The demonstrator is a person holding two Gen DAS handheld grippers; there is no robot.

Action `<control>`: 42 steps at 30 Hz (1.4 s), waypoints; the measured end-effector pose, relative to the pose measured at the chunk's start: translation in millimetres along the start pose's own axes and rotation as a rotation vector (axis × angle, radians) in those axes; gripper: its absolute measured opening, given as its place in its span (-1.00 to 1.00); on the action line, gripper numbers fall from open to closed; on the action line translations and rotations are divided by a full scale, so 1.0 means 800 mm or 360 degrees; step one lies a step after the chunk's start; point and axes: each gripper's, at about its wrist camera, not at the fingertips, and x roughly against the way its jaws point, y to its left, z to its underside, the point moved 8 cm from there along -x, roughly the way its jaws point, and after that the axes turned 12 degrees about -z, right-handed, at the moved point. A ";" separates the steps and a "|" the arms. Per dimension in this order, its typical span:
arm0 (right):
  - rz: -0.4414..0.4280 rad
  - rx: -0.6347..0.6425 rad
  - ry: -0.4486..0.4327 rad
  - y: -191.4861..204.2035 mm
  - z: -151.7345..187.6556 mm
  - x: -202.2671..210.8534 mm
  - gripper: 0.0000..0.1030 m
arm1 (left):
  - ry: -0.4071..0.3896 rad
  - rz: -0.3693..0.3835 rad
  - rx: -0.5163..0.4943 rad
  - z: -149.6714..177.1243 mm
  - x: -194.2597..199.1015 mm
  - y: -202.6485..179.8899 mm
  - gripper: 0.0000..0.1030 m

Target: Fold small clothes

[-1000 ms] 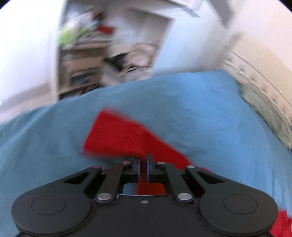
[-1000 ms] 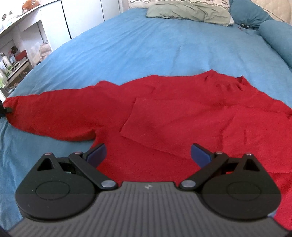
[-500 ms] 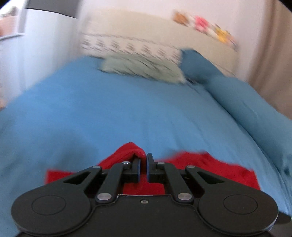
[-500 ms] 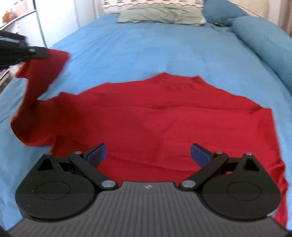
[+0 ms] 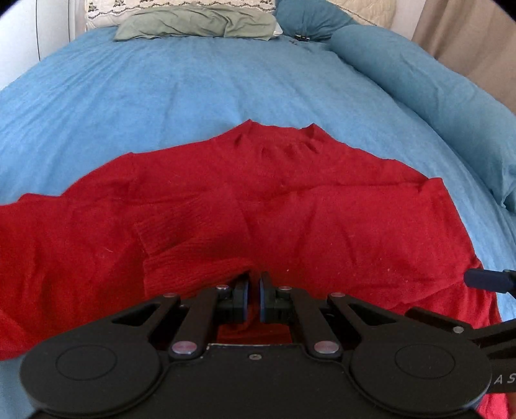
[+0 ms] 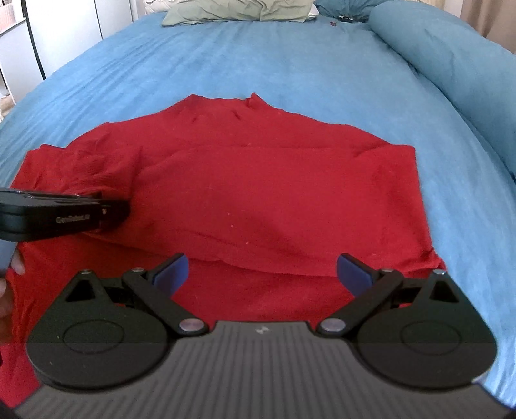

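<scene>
Blue bedding covers the bed (image 5: 200, 87) in front of you, with a grey-green pillow (image 5: 196, 24) at twelve o'clock by the headboard and a long blue bolster (image 6: 451, 61) running down the two o'clock side.

Your red sweater (image 5: 338, 219) lies spread across the near half of the bed, neck pointing toward twelve o'clock. Its right side lies flat with a straight folded edge at three o'clock. On the left side, a sleeve (image 5: 193, 232) with a ribbed cuff is drawn in over the body, leaving a rumpled ridge near nine o'clock in the right wrist view. A lower edge of a folded layer crosses the body just ahead of your right tool.

Your left gripper (image 5: 253, 291) has its jaws pressed nearly together, and red knit is pinched between them: the cuff end of that sleeve bunches right at the pads. From the right wrist view the same tool comes in from nine o'clock, lying low over the sweater's left part (image 6: 64, 216).

Your right gripper (image 6: 262, 272) has its jaws spread wide, with nothing between them. It hangs above the sweater's lower part, angled downward toward the cloth; whether it touches the fabric, you cannot tell. A bit of your hand (image 6: 14, 267) shows at the nine o'clock edge of the right wrist view.
</scene>
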 end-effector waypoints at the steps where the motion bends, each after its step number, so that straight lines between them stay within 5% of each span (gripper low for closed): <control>1: -0.0006 0.0006 0.0000 0.004 -0.003 0.001 1.00 | 0.0006 -0.0003 0.0005 -0.002 0.004 0.002 -0.84; 2: -0.0014 0.0014 -0.0001 0.005 -0.006 0.002 1.00 | 0.0022 -0.0013 0.0019 0.002 0.011 0.008 -0.80; 3: -0.0027 0.0018 -0.0001 0.007 -0.009 0.004 1.00 | 0.0033 -0.0029 0.0036 0.003 0.017 0.012 -0.55; 4: -0.0056 0.0017 0.0001 0.008 -0.014 0.007 1.00 | 0.0032 -0.0044 0.0055 0.002 0.027 0.019 -0.06; 6: -0.0117 0.0016 -0.0001 0.017 -0.026 0.012 1.00 | -0.0004 -0.0094 0.0090 0.002 0.050 0.039 0.50; 8: -0.0167 0.0050 -0.0012 0.030 -0.041 0.018 1.00 | -0.0038 -0.0170 0.0117 0.004 0.076 0.064 0.67; 14: -0.0298 0.0278 -0.0035 0.089 -0.077 0.018 1.00 | -0.0025 -0.0385 0.0209 0.023 0.112 0.153 0.69; 19: -0.0338 0.0669 0.0057 0.154 -0.073 -0.014 0.99 | 0.0027 -0.0489 0.0270 0.047 0.109 0.207 0.69; 22: -0.0309 0.0891 0.0151 0.180 -0.059 -0.045 0.62 | 0.0057 -0.0534 0.0323 0.062 0.103 0.227 0.69; 30: -0.0273 0.1254 0.0215 0.226 -0.044 -0.092 0.45 | 0.0112 -0.0517 0.0368 0.081 0.089 0.241 0.69; 32: -0.0264 0.1331 0.0246 0.235 -0.041 -0.103 0.22 | 0.0121 -0.0510 0.0359 0.081 0.087 0.241 0.69; 36: -0.0240 0.1347 0.0237 0.241 -0.047 -0.109 -0.49 | 0.0134 -0.0494 0.0342 0.080 0.081 0.240 0.69; 42: -0.0278 0.0964 -0.0013 0.205 -0.115 -0.055 -0.59 | 0.0143 -0.0468 0.0238 0.073 0.070 0.223 0.69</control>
